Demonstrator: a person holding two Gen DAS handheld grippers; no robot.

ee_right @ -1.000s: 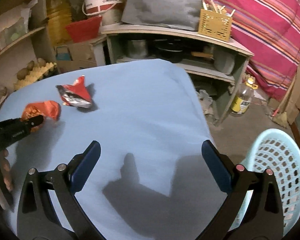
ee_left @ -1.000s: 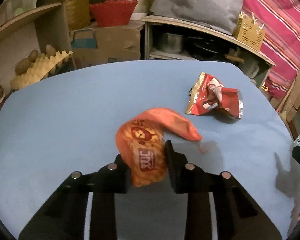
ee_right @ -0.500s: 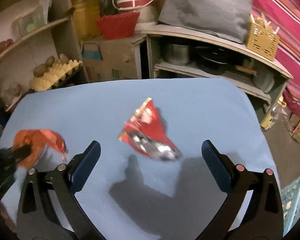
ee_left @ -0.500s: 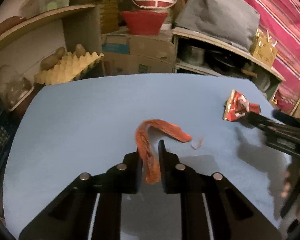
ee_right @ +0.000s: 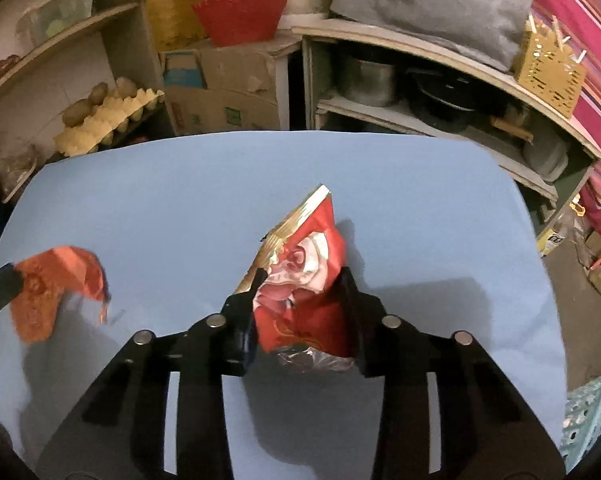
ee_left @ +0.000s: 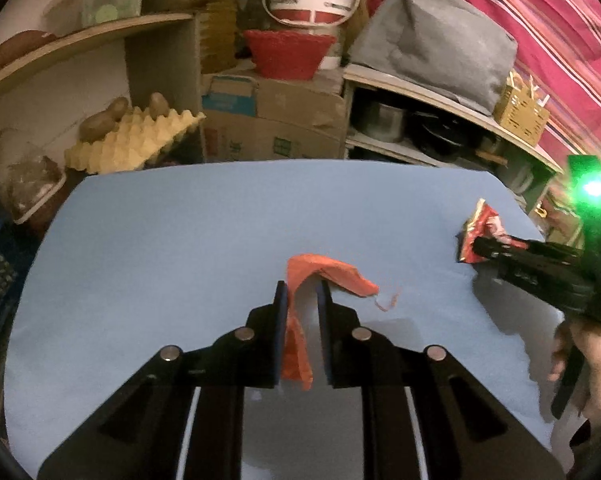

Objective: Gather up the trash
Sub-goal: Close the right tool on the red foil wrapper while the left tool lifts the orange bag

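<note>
Cluttered storeroom, blue counter (ee_right: 380, 184) in front of shelves. Left claw (ee_left: 302, 294) is clenched on the orange wrapper (ee_left: 324, 276): pinched edge-on, its tail draped off to the right and the lower end hanging between the fingers. Right claw (ee_right: 300, 280) straddles the red foil snack bag (ee_right: 304, 276), jaws against both its sides; looks like a grip, but the bag's foil end is at counter level, so I can't tell if it's lifted. Bag's long axis runs straight ahead, away from that claw. Key relation: pale blue basket (ee_right: 588, 408) sits low at the right claw's right, off the counter edge. Right claw is nearer; probably it drops first, left must cross over.
</note>
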